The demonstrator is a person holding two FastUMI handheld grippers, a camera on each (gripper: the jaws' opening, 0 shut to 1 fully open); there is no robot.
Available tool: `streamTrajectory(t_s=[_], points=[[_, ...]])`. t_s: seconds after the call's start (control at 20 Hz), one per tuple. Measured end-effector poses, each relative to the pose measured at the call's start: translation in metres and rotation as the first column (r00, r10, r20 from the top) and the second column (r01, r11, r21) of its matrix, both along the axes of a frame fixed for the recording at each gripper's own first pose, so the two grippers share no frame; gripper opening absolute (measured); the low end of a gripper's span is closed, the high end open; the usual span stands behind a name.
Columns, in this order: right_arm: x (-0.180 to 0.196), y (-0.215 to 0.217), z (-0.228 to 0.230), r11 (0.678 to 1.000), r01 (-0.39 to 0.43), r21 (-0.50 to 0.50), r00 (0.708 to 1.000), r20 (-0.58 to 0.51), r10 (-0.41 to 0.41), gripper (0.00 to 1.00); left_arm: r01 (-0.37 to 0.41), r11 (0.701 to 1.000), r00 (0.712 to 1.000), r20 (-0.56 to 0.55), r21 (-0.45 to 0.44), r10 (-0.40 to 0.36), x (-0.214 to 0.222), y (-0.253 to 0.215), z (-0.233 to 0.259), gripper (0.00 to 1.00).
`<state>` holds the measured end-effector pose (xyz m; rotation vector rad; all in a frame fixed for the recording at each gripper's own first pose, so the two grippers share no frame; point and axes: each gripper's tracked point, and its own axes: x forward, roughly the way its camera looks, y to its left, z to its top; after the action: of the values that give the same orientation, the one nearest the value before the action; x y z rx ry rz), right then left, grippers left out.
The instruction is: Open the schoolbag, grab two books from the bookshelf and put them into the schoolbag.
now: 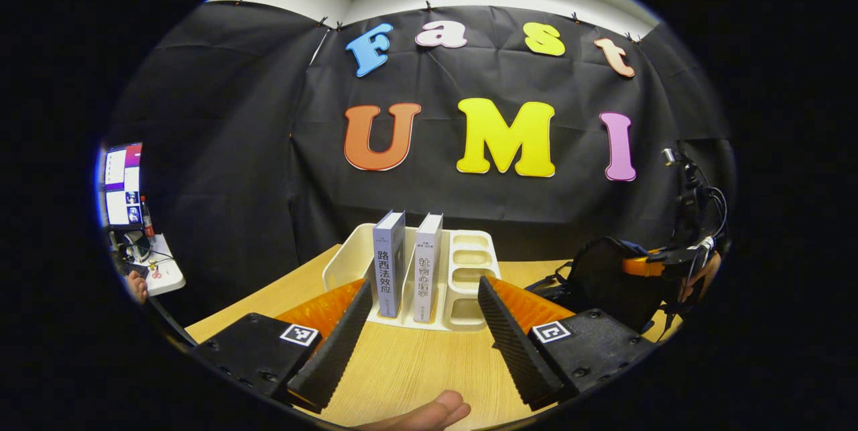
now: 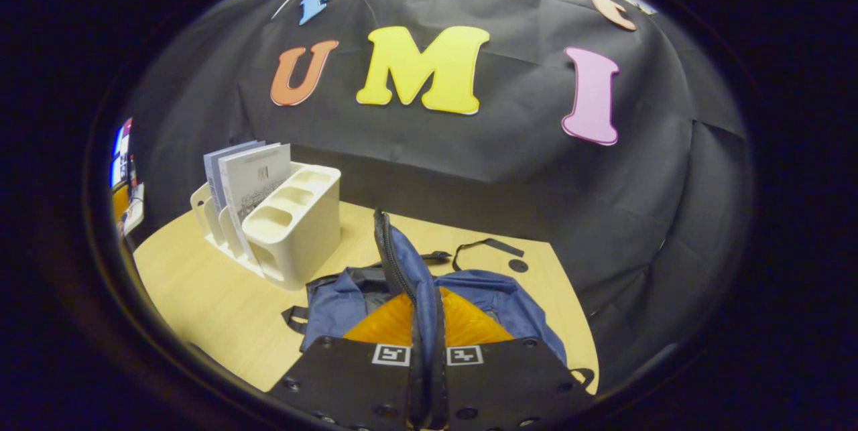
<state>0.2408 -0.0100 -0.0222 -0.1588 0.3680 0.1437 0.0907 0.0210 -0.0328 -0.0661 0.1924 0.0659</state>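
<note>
At the far left of the left gripper view, a monitor (image 1: 123, 184) stands on a small white side table (image 1: 164, 275). Toward the middle, the left claw (image 1: 422, 330) is spread wide above the wooden tabletop (image 1: 402, 367), its two fingers apart and holding nothing. Straight ahead between them a cream bookshelf (image 1: 469, 263) sits on the tabletop with two books upright in its slots, a grey-blue book (image 1: 389, 263) on the left and a paler book (image 1: 427, 267) just beside it on the right. A fingertip (image 1: 429, 412) shows at the bottom edge. Farther right, the dark schoolbag (image 1: 613, 277) lies on the tabletop, with the other claw at its top.

Left in the right gripper view, the same bookshelf (image 2: 295, 223) and books (image 2: 251, 179) stand on the tabletop (image 2: 201, 290). At centre, the right claw (image 2: 427, 324) is closed tight on a raised, zippered edge of the blue schoolbag (image 2: 496, 300), lifting that edge upright.
</note>
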Motion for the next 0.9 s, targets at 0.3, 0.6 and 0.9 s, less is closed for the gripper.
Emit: streamTrajectory(t_s=[0.3,0.6,0.9], points=[[0.005,-0.032,0.040,1.000,-0.026,0.018,0.998,0.058,0.024,0.05,0.024,1.000,0.998,-0.061,-0.013,-0.025,0.066,-0.003,0.001,0.99],[0.010,-0.061,0.056,0.999,-0.038,0.024,0.996,0.081,0.036,0.05,0.002,0.999,0.986,-0.169,0.032,0.003,0.141,0.003,-0.012,0.98],[0.012,-0.069,0.058,0.998,-0.060,0.028,0.994,0.093,0.057,0.05,0.055,0.998,0.976,-0.210,0.016,-0.051,0.213,0.002,0.004,0.98]])
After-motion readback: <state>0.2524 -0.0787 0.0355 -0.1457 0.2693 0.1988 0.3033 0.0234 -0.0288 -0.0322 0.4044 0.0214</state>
